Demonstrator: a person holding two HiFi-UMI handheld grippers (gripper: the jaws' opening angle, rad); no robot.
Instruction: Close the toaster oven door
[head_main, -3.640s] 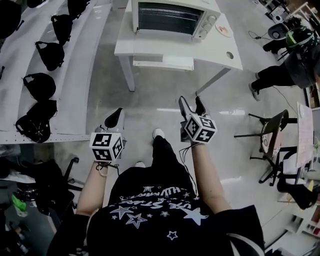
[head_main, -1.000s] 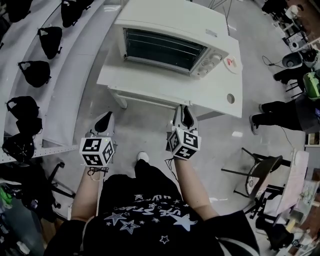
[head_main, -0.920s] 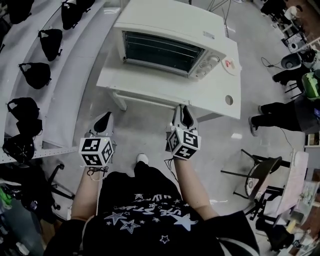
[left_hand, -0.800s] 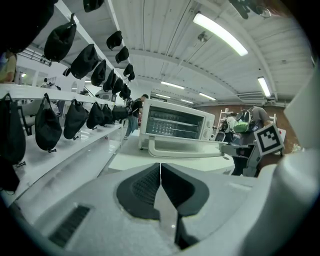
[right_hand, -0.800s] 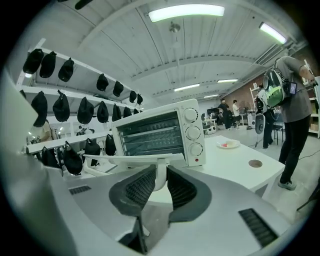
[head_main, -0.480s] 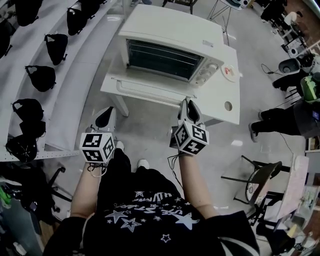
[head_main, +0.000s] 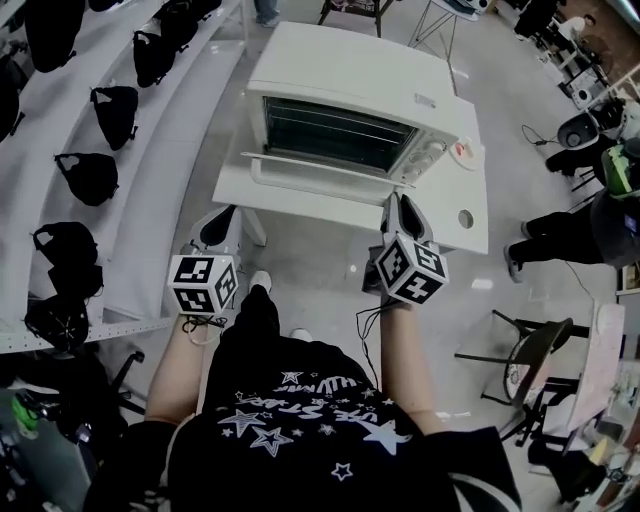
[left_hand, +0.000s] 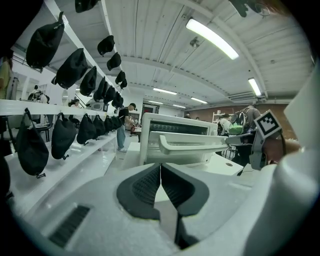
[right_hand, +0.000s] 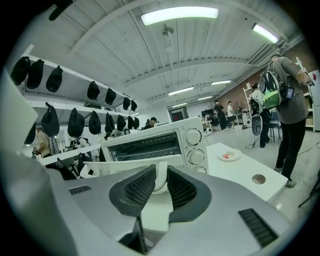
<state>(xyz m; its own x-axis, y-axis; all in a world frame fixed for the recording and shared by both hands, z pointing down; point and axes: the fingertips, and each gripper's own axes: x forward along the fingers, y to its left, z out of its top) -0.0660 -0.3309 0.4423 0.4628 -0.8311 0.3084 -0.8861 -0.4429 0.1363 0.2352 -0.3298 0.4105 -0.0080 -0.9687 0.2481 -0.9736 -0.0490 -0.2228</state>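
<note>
**Q:** Workshop setting, largest items first?

**A:** White shelves (head_main: 150, 160) carrying black bags (head_main: 88, 175) run along the left. Ahead of the person stands a white table (head_main: 445, 215), and the toaster oven (head_main: 350, 80) sits on it.

**Q:** Where is the door?

**A:** The door (head_main: 315, 172) is open, dropped flat toward the person above the table top and hinged at the oven's lower edge. Its handle (left_hand: 197, 145) lies along the free edge. The long axis runs left to right, parallel to the table's front.

**Q:** Which hand-held gripper is nearer?

**A:** The right hand-held gripper (head_main: 400, 203) is nearer. It sits just beside the door's right end and points toward the oven. Its jaws stand narrowly apart and grip nothing, and the handle's end shows beyond the gap. Contact with the door cannot be told. The left hand-held gripper (head_main: 222, 218) is below and left of the table's near corner, well apart from the door, with its jaws pressed together and empty.

**Q:** What does closing call for?

**A:** Probably a push from under the free edge, swinging it up and away toward the oven's front. The right side seems better placed.
</note>
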